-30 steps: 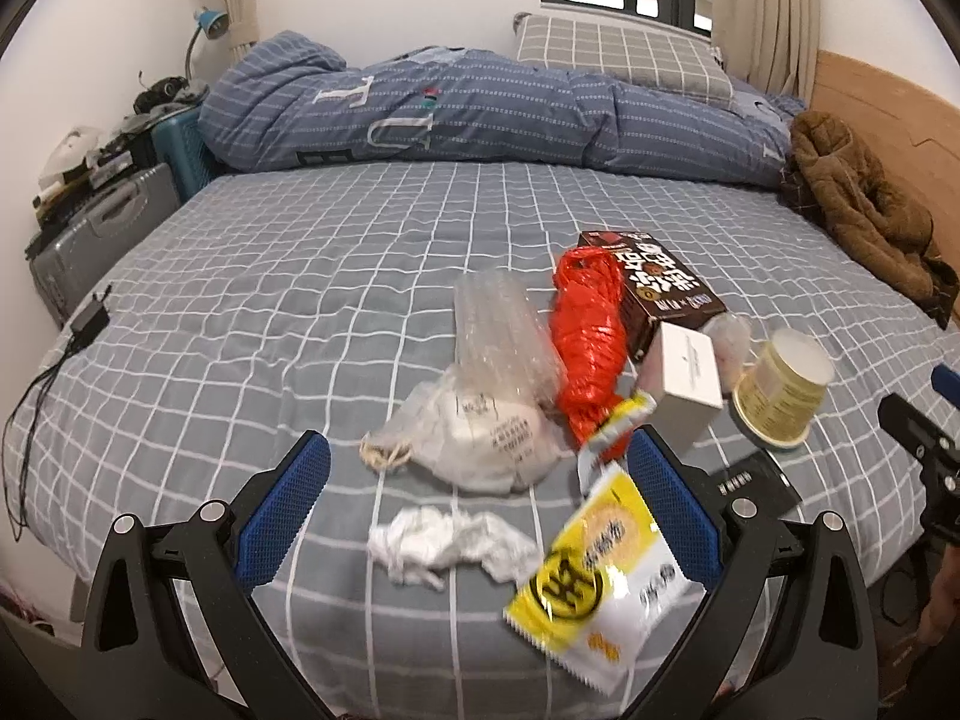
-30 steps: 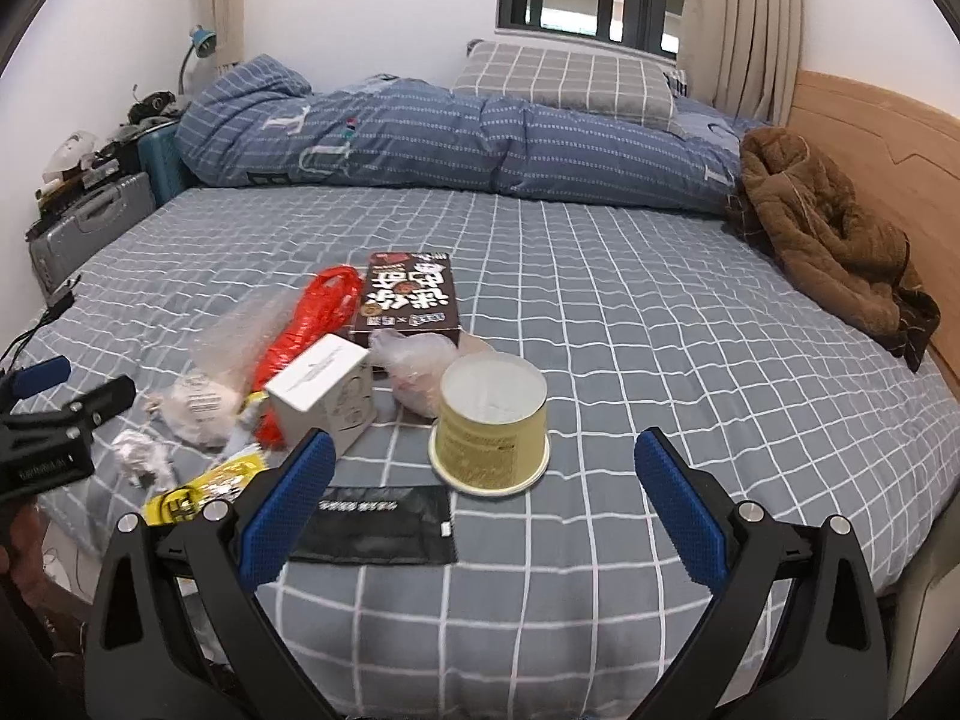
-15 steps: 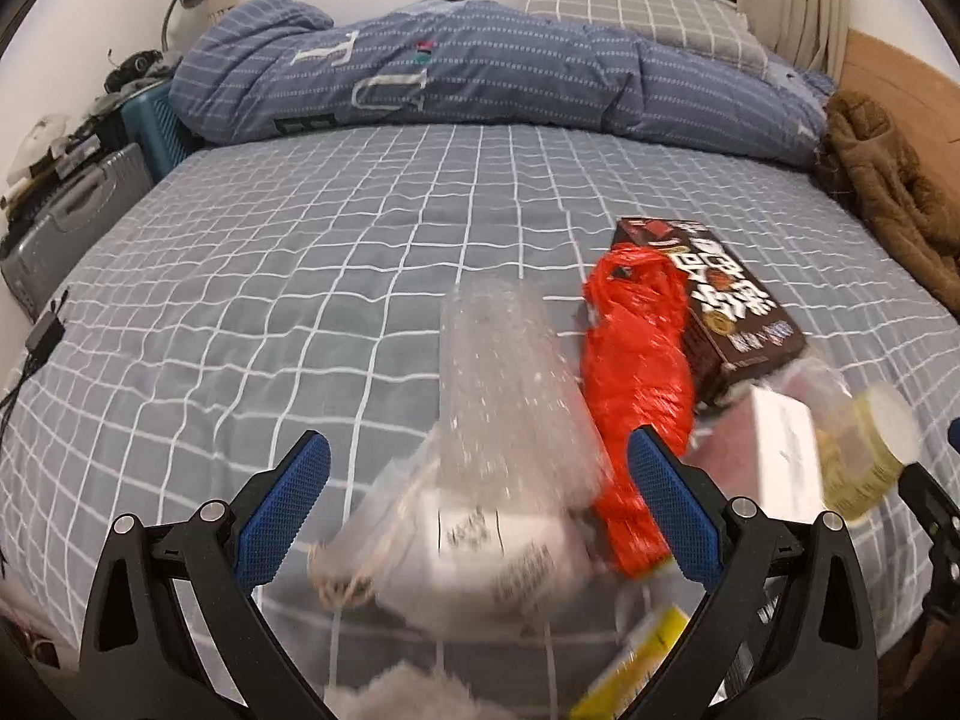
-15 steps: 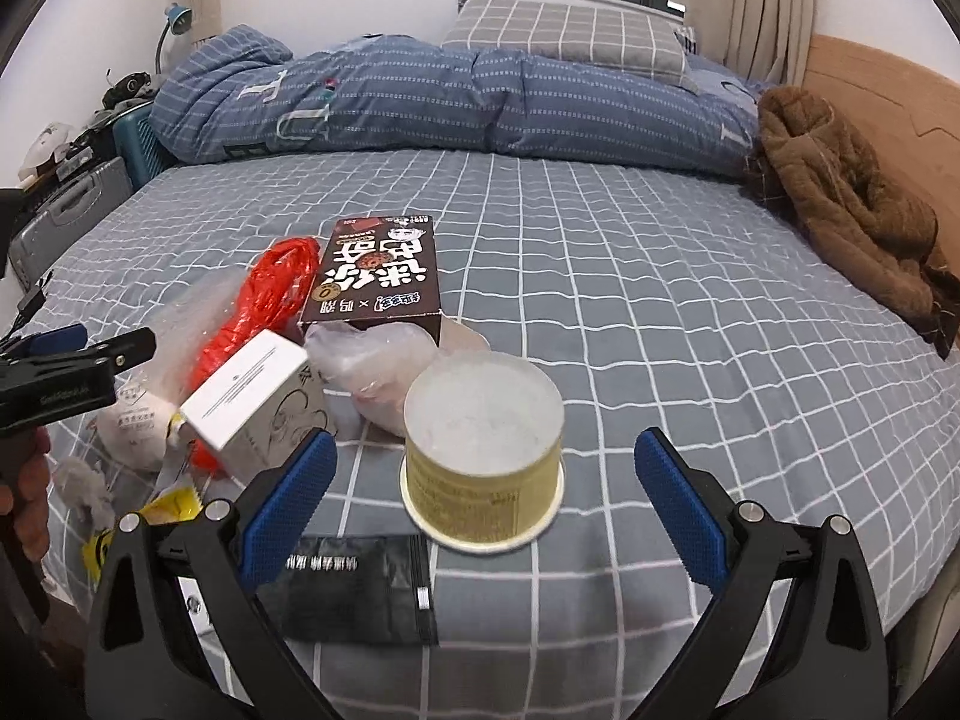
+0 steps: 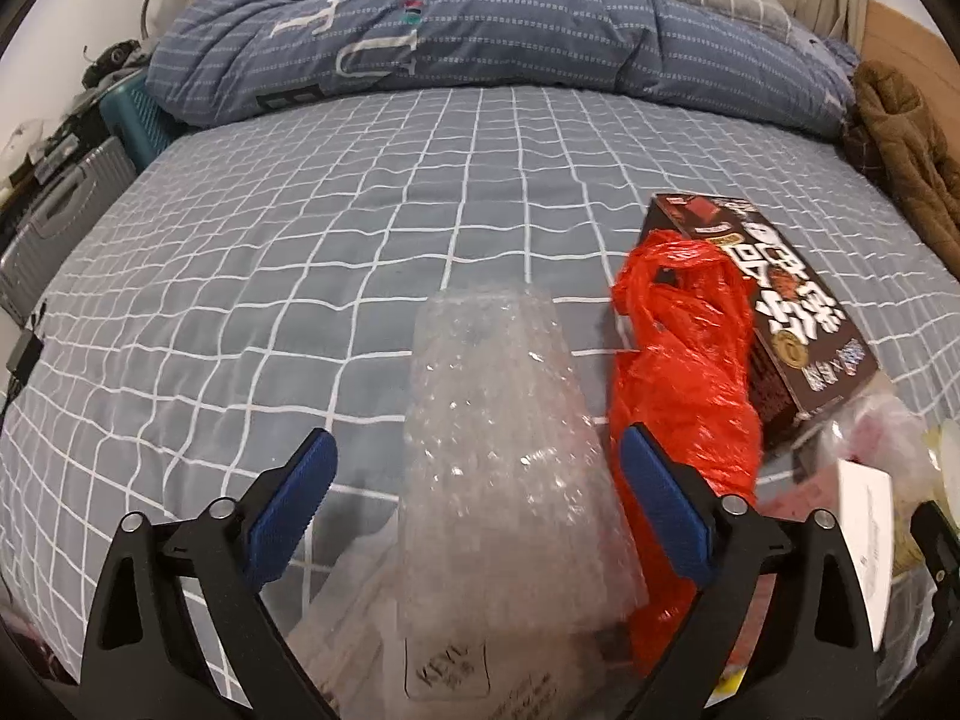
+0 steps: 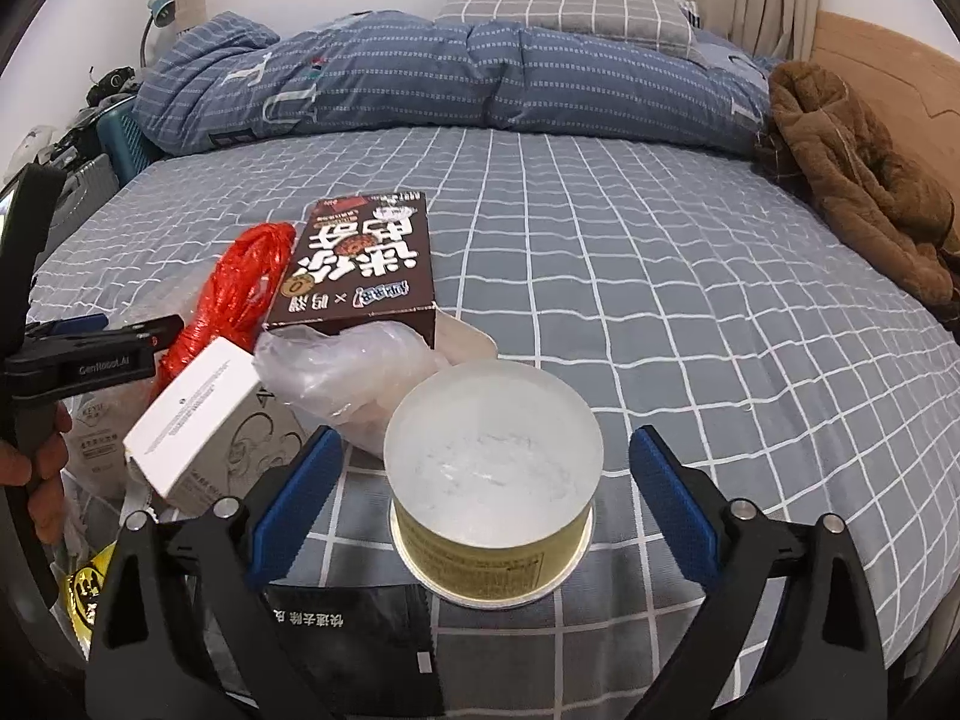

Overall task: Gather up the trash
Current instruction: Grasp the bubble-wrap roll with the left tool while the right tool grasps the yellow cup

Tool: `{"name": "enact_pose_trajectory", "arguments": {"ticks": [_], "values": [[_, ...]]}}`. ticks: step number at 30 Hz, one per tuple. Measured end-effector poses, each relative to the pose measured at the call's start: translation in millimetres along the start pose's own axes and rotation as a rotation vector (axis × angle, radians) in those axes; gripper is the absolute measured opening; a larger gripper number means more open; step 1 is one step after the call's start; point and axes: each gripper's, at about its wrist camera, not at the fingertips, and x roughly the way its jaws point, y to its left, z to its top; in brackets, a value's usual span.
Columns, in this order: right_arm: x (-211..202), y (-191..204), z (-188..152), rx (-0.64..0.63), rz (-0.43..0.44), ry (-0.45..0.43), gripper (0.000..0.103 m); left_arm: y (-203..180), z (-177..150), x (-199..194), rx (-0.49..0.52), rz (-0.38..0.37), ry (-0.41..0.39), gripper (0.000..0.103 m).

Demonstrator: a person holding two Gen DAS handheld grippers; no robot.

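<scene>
Trash lies on a grey checked bed. In the left wrist view my left gripper (image 5: pixel 480 468) is open, its jaws on either side of a clear bubble-wrap piece (image 5: pixel 498 438). A red plastic bag (image 5: pixel 684 372) and a brown snack box (image 5: pixel 780 306) lie to its right. In the right wrist view my right gripper (image 6: pixel 486 480) is open around a yellow round tub with a frosted lid (image 6: pixel 492 480). A white box (image 6: pixel 198 420), a clear plastic bag (image 6: pixel 354 372), a black sachet (image 6: pixel 360 630) and the red bag (image 6: pixel 240 294) lie nearby.
A blue duvet (image 6: pixel 456 78) and pillow lie at the back of the bed. A brown coat (image 6: pixel 858 192) lies at the right by the wooden headboard. Suitcases (image 5: pixel 54 222) stand off the left edge. A yellow snack packet (image 6: pixel 90 588) lies at the near left.
Both grippers moved forward and down toward the trash. The left now straddles the bubble wrap; the right now straddles the yellow tub. Both stay open.
</scene>
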Motion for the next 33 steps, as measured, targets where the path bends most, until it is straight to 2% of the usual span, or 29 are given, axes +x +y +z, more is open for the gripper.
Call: {"name": "enact_pose_trajectory", "arguments": {"ticks": [6, 8, 13, 17, 21, 33], "values": [[11.5, 2.8, -3.8, 0.000, 0.006, 0.027, 0.084, -3.8, -0.2, 11.4, 0.007, -0.020, 0.030, 0.075], [12.1, 3.8, -5.1, -0.009, -0.005, 0.024, 0.081, -3.2, -1.6, 12.4, 0.007, -0.037, 0.033, 0.063], [13.9, 0.8, -6.7, -0.007, -0.021, 0.028, 0.071, -5.5, -4.4, 10.7, 0.014, -0.065, 0.029, 0.044], [13.8, 0.5, -7.0, -0.012, -0.020, 0.027, 0.071, -6.9, -5.7, 5.5, 0.015, -0.070, 0.013, 0.034], [10.6, -0.2, -5.5, -0.009, -0.018, 0.024, 0.070, -3.2, -5.5, -1.3, 0.000, -0.084, -0.003, 0.031], [-9.8, 0.2, 2.0, -0.007, -0.024, -0.012, 0.070, 0.3, -6.2, -25.6, -0.020, -0.091, -0.049, 0.030]]}}
